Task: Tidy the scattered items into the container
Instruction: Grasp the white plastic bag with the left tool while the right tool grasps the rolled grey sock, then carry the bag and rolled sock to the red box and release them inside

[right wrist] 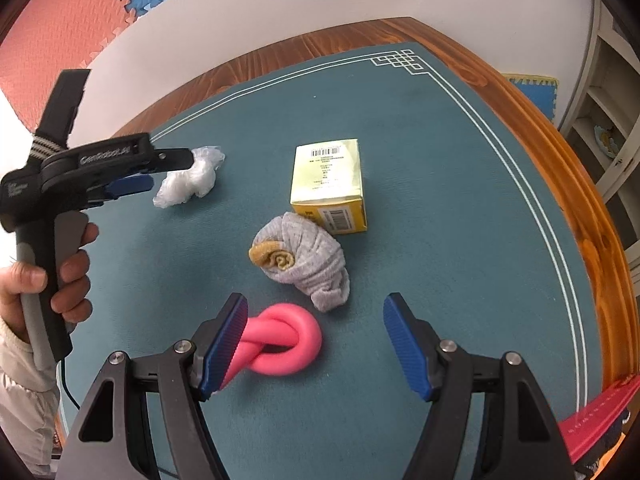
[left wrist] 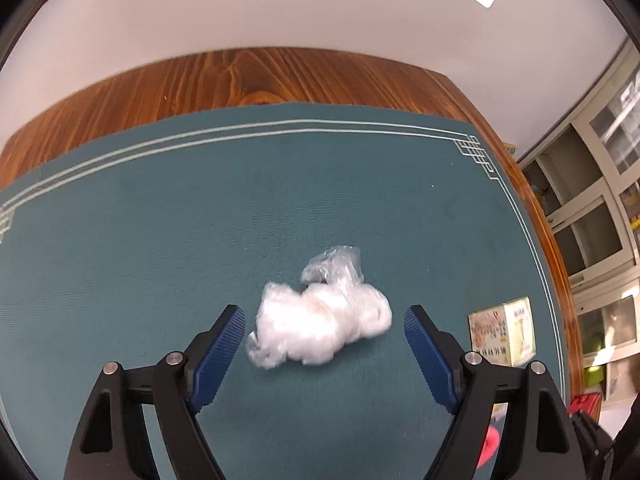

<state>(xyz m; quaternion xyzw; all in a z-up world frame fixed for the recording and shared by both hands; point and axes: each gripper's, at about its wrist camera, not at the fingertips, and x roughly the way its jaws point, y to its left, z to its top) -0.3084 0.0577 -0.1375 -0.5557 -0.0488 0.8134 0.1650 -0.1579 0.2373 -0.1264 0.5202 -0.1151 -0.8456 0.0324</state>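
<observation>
A crumpled clear plastic bag (left wrist: 320, 316) lies on the teal mat (left wrist: 160, 240), right between and just beyond the blue pads of my open left gripper (left wrist: 324, 314). In the right wrist view the same bag (right wrist: 188, 180) sits at the tip of the left gripper (right wrist: 160, 170), which a hand (right wrist: 60, 276) holds. My right gripper (right wrist: 314, 314) is open above a knotted pink foam tube (right wrist: 286, 344), whose end touches the left pad. A rolled grey sock (right wrist: 308, 260) and a yellow box (right wrist: 330, 184) lie farther ahead.
The yellow box (left wrist: 506, 330) stands at the right of the left wrist view. A red container edge (right wrist: 600, 416) shows at the lower right. The mat covers a wooden table (left wrist: 240, 76); shelving (left wrist: 592, 208) stands beyond the table's right side.
</observation>
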